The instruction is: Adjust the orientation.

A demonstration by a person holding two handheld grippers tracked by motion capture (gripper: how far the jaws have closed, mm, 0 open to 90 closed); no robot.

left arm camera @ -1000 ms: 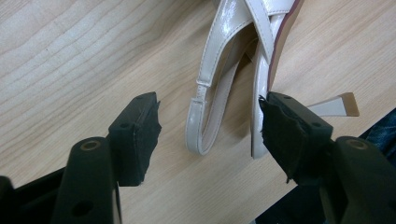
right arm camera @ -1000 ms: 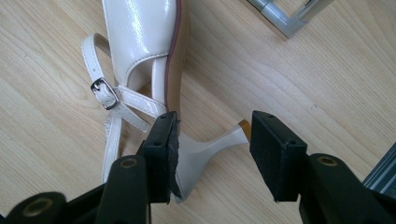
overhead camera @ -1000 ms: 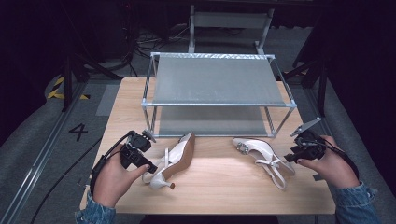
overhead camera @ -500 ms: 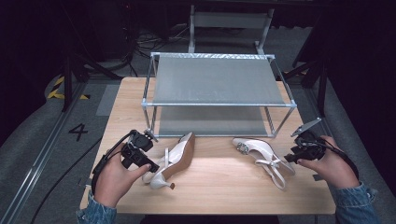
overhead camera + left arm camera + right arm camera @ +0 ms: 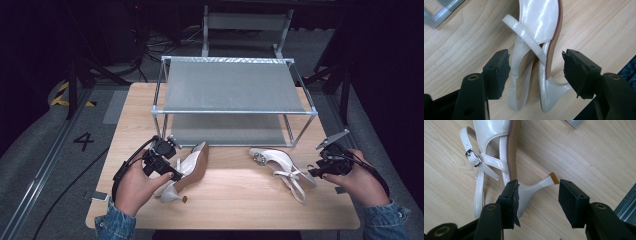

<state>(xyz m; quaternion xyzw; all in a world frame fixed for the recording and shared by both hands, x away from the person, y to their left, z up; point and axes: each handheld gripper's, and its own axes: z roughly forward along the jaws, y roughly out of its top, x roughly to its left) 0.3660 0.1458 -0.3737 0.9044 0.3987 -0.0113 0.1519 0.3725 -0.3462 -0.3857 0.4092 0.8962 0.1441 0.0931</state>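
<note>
between my left gripper (image 5: pixel 535 72)'s wide-open jaws lies a white heeled shoe (image 5: pixel 541 37); my right gripper (image 5: pixel 537 200), also wide, straddles the other shoe's heel (image 5: pixel 536 186).

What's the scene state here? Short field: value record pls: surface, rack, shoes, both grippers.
surface: wooden table
rack: two-tier metal rack at the far side of the table, both shelves bare
left shoe: white heeled slingback lying on its side, in front of the rack
right shoe: matching slingback, also on its side, buckle strap loose
left gripper: open, jaws either side of the left shoe's heel end, not closed on it
right gripper: open, jaws around the right shoe's heel, no grip yet
</note>
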